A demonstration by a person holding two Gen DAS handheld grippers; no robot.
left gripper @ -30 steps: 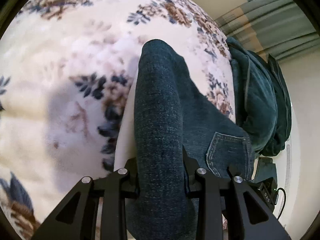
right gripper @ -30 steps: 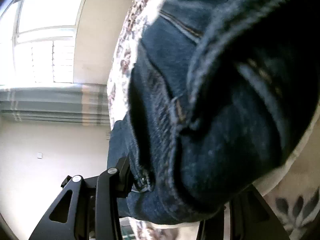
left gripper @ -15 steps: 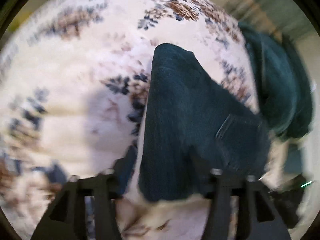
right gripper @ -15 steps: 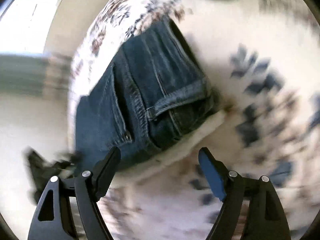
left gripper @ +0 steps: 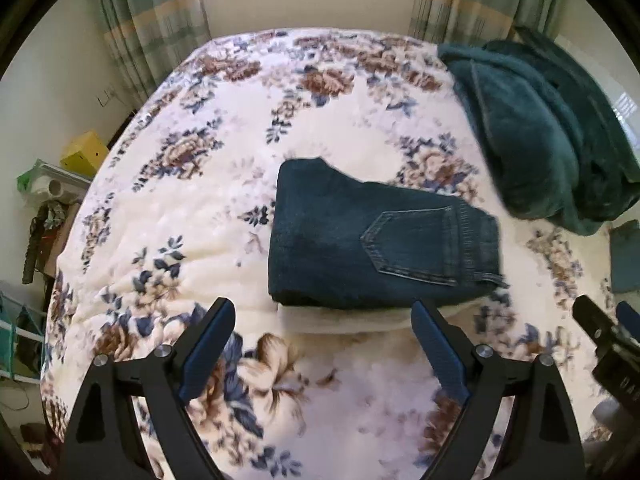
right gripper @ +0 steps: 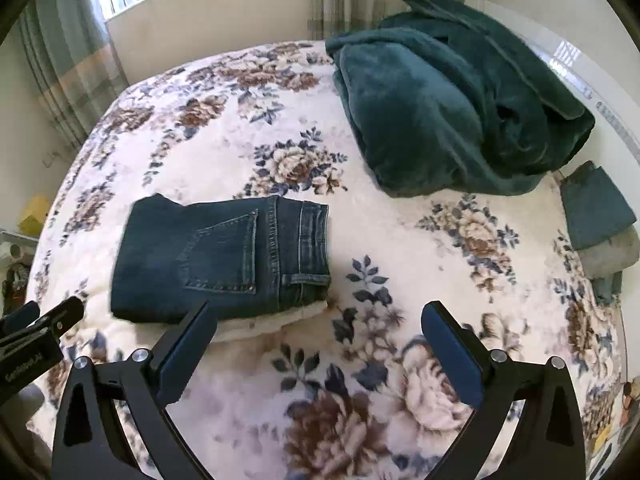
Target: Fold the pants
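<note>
Pants (left gripper: 380, 248): dark denim, folded into a compact rectangle, lying mid-bed on floral bedspread (left gripper: 200, 208). Left gripper (left gripper: 320, 344) and right gripper (right gripper: 320, 344): jaws apart, empty, at six o'clock. Risk: top layer may slip askew on the plush cover if nudged.

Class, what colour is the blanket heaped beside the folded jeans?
Dark teal blanket, clearest in the right wrist view.

Dark denim pants (right gripper: 220, 256) with pale stitching lie on a soft, fleecy floral bedspread (right gripper: 400, 280), beside a plush teal blanket (right gripper: 440, 108), while the matt black fingers (left gripper: 208, 340) carry blue pads
</note>
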